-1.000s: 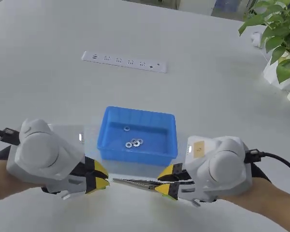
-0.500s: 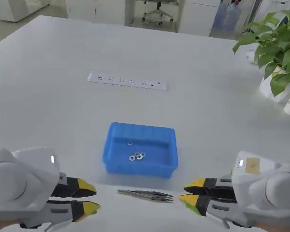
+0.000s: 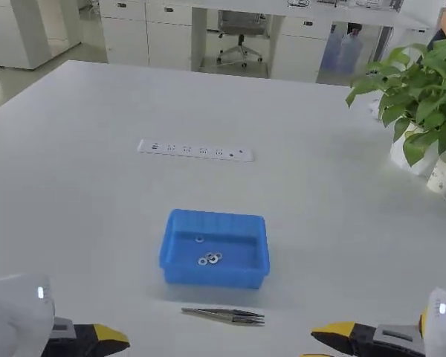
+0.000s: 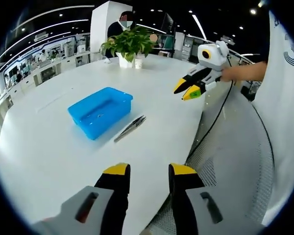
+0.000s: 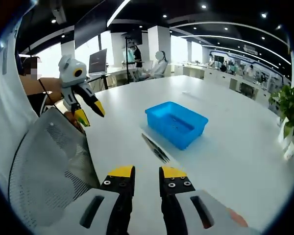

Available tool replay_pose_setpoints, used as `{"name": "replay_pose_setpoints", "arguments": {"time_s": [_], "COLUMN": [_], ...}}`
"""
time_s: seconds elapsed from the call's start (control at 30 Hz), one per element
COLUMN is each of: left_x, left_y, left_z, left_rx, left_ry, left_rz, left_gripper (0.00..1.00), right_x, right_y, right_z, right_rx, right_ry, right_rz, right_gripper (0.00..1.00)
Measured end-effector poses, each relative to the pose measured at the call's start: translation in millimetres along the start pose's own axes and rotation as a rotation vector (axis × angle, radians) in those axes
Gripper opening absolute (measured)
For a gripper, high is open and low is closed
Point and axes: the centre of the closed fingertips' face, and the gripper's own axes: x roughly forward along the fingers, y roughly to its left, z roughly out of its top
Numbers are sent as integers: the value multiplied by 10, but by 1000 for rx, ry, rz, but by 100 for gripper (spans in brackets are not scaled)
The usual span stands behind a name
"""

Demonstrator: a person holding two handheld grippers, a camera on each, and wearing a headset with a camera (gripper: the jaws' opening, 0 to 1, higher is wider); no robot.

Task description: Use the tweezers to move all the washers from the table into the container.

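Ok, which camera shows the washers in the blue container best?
The head view: it looks down into the blue container, so the washers show as small rings on its floor. The left gripper view and the right gripper view both catch the container at a low slant, and the washers are too small to make out there.

A blue open-topped container (image 3: 212,275) sits at the lower centre of the head view, with a few small silver washers (image 3: 209,259) on its floor. Slim metal tweezers (image 3: 224,315) lie flat just below it, not touching.
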Motion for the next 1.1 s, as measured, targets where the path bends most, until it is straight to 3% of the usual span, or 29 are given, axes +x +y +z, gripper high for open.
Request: {"name": "replay_pose_setpoints", "arguments": {"time_s": [0.1,0.17,0.37,0.63,0.8,1.03,1.1], "left_x": [-57,-98,-206,-274,-288,-323,-359], "left_y": [-111,-165,-198,-219,-223,-220,-232], "left_z": [20,50,97,207,212,163,197], "left_rx": [-34,-40,-63,-60,-80,-83,-79], "left_ry": [-23,-53,-86,-128,-140,-124,-132], "left_rz": [-9,-10,15,42,45,57,53], "left_gripper": [47,48,53,53,54,55,55], "right_x": [-69,-106,-213,-197,-199,-215,-220], "right_y": [60,72,112,154,166,167,165], "right_z": [-20,-6,92,158,173,167,175], "right_rx": [2,16,28,19,13,18,27], "right_ry": [-5,-16,-73,-89,-90,-97,-108], "right_rz": [0,-3,-26,-32,-38,-50,-53], "right_gripper": [25,26,31,33,34,35,35]}}
